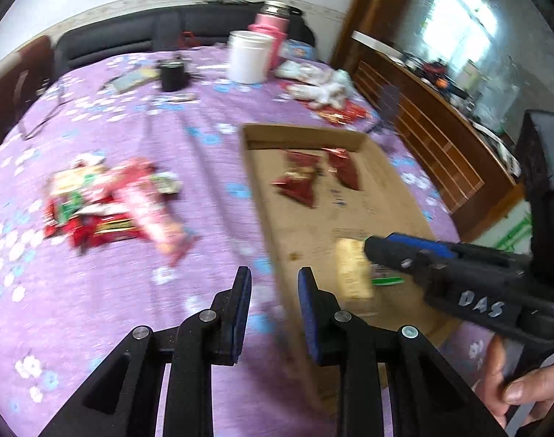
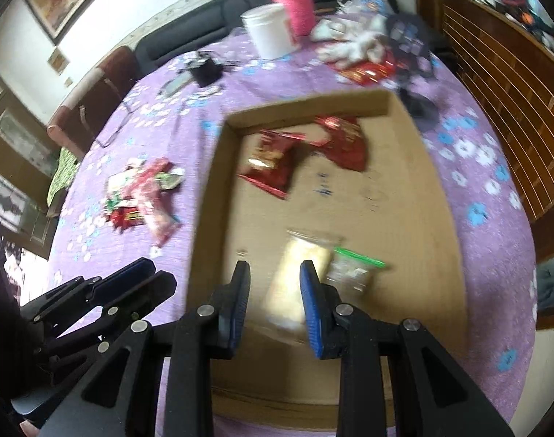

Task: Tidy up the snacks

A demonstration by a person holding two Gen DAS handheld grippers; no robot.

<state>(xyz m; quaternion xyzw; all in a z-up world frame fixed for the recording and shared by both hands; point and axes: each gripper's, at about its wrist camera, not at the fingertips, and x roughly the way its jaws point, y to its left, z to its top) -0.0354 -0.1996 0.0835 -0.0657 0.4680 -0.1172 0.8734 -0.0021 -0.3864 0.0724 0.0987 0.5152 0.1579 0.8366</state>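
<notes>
The snack pile (image 1: 113, 204) lies loose on the purple tablecloth (image 1: 138, 138), left of the cardboard tray (image 2: 211, 182) and well apart from its wall; red, green and pink wrappers overlap, so no single packet stands clear.

Judging from that heap, the likeliest slip is a pinch that catches two wrappers at once, or only a crinkled edge that slides out on the way over. The glossy film looks slippery. The tray wall stands up between pile and floor, so a low carry could snag on it or nudge the light tray along the cloth.

The left gripper (image 1: 273, 309) hangs over the cloth at the tray's near-left corner, its jaws a narrow gap apart with nothing between them. The right gripper (image 2: 273, 306) hovers above the tray's near end, jaws likewise slightly parted and empty; the pale packet (image 2: 298, 280) seen between its fingers lies below on the tray floor, not clamped.

The tray holds two dark red packets (image 2: 269, 164) at the far end, and the pale packet beside a clear bag with a green strip (image 2: 353, 269) near. The middle is bare.

Farther off, a white tub (image 1: 247, 56) stands before a pink flask (image 1: 273, 32); what they contain cannot be seen.
</notes>
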